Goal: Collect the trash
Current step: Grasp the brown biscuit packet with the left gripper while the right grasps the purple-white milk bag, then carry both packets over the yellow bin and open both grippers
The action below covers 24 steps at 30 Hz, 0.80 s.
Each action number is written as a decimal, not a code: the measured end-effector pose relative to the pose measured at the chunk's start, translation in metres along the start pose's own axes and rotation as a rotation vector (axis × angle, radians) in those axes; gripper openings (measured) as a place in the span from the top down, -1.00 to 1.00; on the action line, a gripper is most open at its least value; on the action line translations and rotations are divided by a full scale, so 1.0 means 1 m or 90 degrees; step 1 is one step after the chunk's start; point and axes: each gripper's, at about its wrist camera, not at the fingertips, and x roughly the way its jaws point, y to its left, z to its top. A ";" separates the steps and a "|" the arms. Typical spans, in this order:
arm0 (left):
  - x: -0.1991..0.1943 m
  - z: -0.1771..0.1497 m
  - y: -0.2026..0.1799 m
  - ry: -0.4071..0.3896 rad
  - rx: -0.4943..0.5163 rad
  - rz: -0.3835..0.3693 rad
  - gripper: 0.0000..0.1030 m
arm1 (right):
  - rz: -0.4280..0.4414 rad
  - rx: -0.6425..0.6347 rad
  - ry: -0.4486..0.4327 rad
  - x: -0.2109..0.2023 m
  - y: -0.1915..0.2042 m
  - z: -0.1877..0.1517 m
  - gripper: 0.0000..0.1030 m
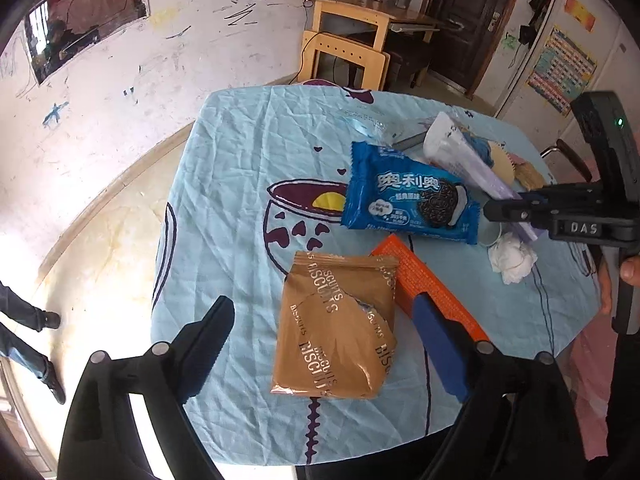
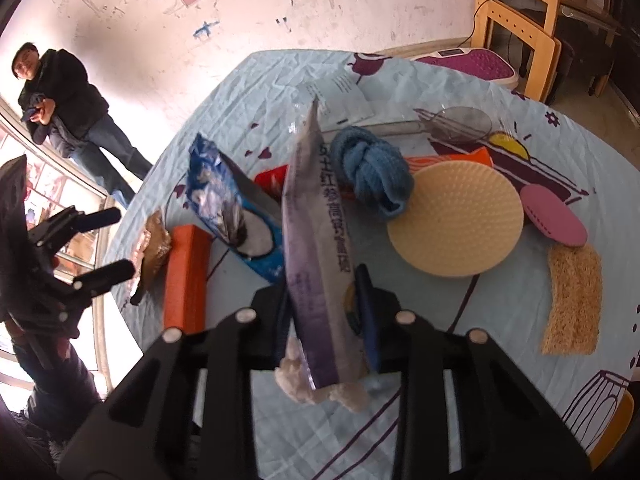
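On the blue tablecloth (image 1: 224, 184) a torn brown biscuit wrapper (image 1: 336, 332) lies flat between the wide-apart fingers of my left gripper (image 1: 322, 304), which is open and not pressing on it. Beside it are an orange box (image 1: 428, 284) and a blue cookie pack (image 1: 408, 196). My right gripper (image 2: 322, 284) is shut on the lower end of a long purple-white wrapper (image 2: 316, 240), which stands up tilted off the cloth. A crumpled white tissue (image 2: 320, 392) lies just under that gripper. The right gripper (image 1: 496, 210) also shows at the right edge of the left wrist view.
A blue yarn knot (image 2: 372, 168), a cream round pad (image 2: 456, 220), a pink oval pad (image 2: 554, 220), a loofah piece (image 2: 572, 300) and a metal strainer (image 2: 460, 120) lie on the table's far side. A person (image 2: 80, 112) stands by the wall. A wooden chair (image 2: 516, 32) is beyond the table.
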 end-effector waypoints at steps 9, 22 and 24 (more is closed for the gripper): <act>0.021 -0.004 -0.017 0.052 0.062 0.061 -0.07 | 0.028 0.011 -0.047 -0.029 -0.003 -0.006 0.45; 0.005 -0.006 0.000 0.012 0.011 0.009 0.64 | 0.024 0.067 -0.104 -0.071 -0.052 -0.026 0.45; -0.001 -0.005 0.004 0.002 -0.002 0.004 0.64 | 0.023 0.083 -0.114 -0.078 -0.065 -0.031 0.45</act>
